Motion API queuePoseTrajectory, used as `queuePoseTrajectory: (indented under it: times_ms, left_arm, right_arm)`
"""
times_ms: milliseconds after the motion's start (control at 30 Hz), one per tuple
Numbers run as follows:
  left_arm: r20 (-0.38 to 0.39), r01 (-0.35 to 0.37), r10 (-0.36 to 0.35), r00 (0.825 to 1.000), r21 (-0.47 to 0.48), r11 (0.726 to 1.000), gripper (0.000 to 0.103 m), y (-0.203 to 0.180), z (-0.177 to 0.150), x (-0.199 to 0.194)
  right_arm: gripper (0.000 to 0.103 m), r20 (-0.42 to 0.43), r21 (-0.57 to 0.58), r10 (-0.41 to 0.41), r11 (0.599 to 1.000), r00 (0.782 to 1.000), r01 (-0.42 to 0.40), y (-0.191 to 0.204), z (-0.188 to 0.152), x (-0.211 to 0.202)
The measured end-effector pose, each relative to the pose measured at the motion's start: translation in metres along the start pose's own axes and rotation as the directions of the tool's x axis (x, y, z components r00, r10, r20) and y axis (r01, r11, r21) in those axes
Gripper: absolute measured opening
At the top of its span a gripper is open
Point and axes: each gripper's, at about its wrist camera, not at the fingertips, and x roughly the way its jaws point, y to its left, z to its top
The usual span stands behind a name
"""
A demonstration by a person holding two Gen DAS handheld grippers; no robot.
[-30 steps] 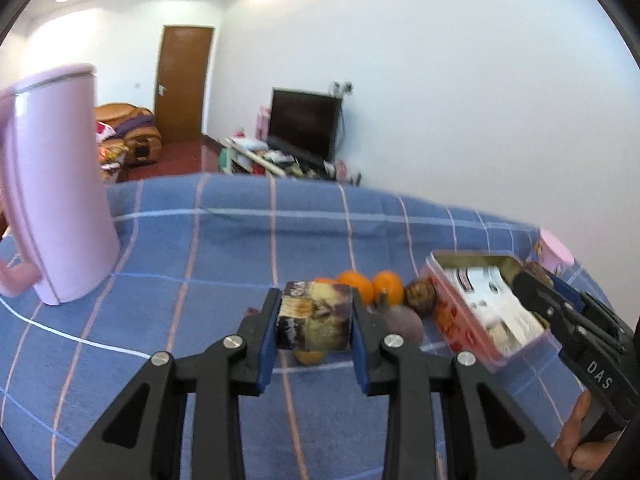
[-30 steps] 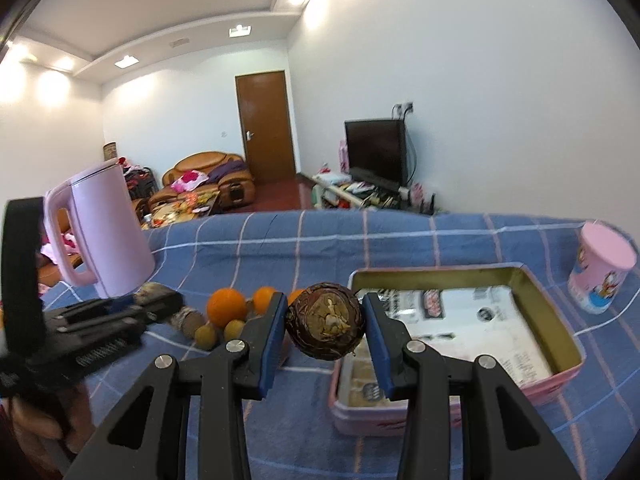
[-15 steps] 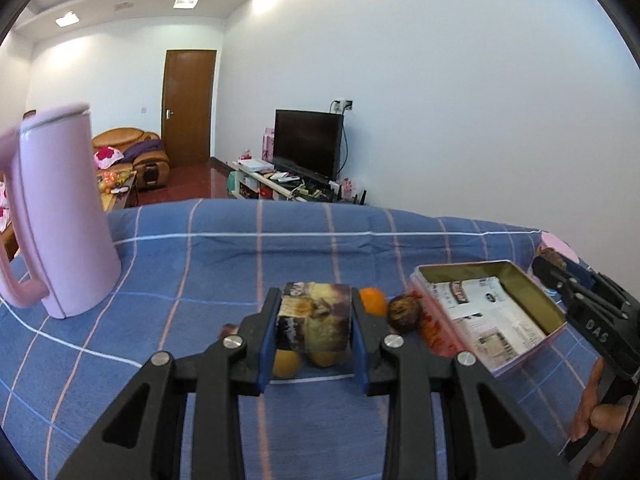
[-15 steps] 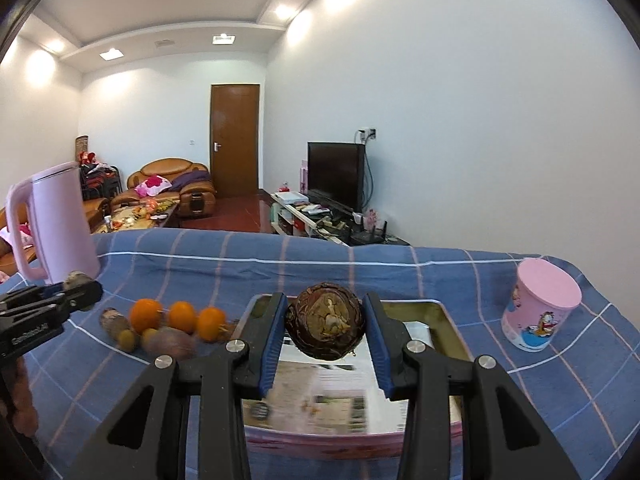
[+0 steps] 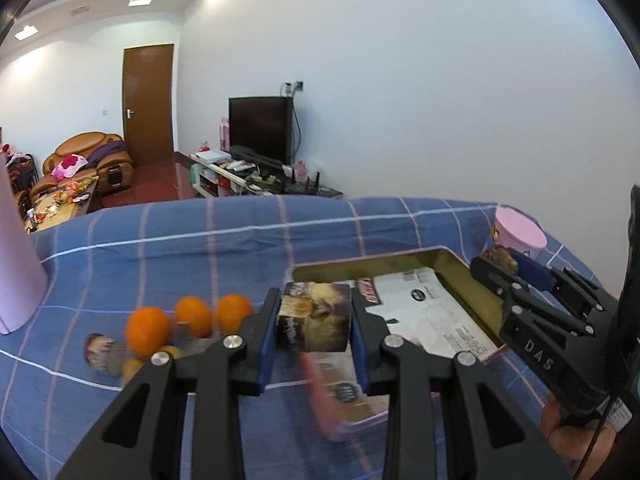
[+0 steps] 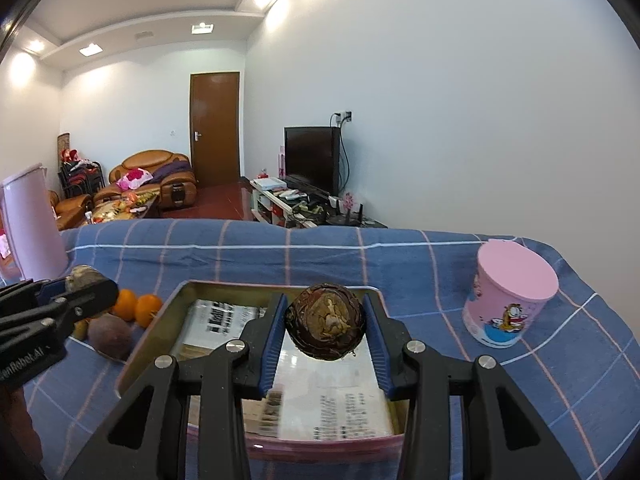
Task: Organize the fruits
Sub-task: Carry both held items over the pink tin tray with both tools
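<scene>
Right wrist view: right tool [image 6: 325,326] grips a dark round fruit [image 6: 325,322] above the tin tray [image 6: 154,332]; left tool [image 5: 314,322], clamping a mottled fruit [image 5: 314,322], hangs at the tray's left edge. Lower each close to the liner, then release gently.

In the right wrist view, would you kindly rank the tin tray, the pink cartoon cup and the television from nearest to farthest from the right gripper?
1. Tin tray: directly beneath the right gripper, which holds a dark round fruit over it.
2. Pink cartoon cup: off to the right on the blue checked cloth.
3. Television: across the room by the far wall.
</scene>
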Motion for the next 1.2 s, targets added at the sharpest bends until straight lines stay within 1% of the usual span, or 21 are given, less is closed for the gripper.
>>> queuePoseTrajectory:
  times_ms: [67, 167, 333, 400, 467, 667, 733, 1200]
  left_arm:
    - [-0.017, -0.009, 0.009, 1.0, 0.014, 1.0, 0.033, -0.01, -0.001, 0.009]
    - [-0.045, -0.001, 0.001, 0.999, 0.012, 1.0, 0.033, -0.02, -0.003, 0.019]
    - [-0.073, -0.038, 0.04, 0.997, 0.036, 0.999, 0.033, -0.034, -0.002, 0.033]
    - [-0.081, -0.047, 0.049, 0.996, 0.036, 0.998, 0.033, -0.035, -0.002, 0.036]
    - [-0.091, -0.039, 0.042, 0.995, 0.029, 0.999, 0.033, -0.034, -0.003, 0.039]
    - [-0.111, -0.049, 0.055, 0.992, 0.057, 0.997, 0.033, -0.035, -0.008, 0.045]
    - [-0.118, -0.051, 0.058, 0.991, 0.062, 0.997, 0.033, -0.035, -0.01, 0.046]
    - [-0.148, -0.041, 0.05, 0.988, 0.067, 0.997, 0.033, -0.037, -0.013, 0.052]
  right_arm:
    - [0.041, -0.016, -0.012, 0.007, 1.0, 1.0, -0.007, -0.002, -0.002, 0.003]
    - [0.041, -0.04, 0.001, 0.025, 1.0, 0.999, -0.025, -0.006, -0.004, 0.006]
    - [0.041, -0.079, 0.027, 0.051, 0.998, 0.996, -0.049, -0.012, -0.006, 0.014]
    - [0.041, -0.096, 0.029, 0.053, 0.998, 0.994, -0.05, -0.012, -0.007, 0.017]
    - [0.041, -0.111, 0.03, 0.063, 0.998, 0.992, -0.06, -0.011, -0.008, 0.02]
    - [0.041, -0.16, 0.014, 0.076, 0.997, 0.984, -0.075, -0.003, -0.012, 0.029]
    - [0.041, -0.176, 0.026, 0.095, 0.995, 0.98, -0.092, -0.003, -0.012, 0.032]
    - [0.041, -0.204, 0.074, 0.139, 0.989, 0.969, -0.126, -0.007, -0.012, 0.038]
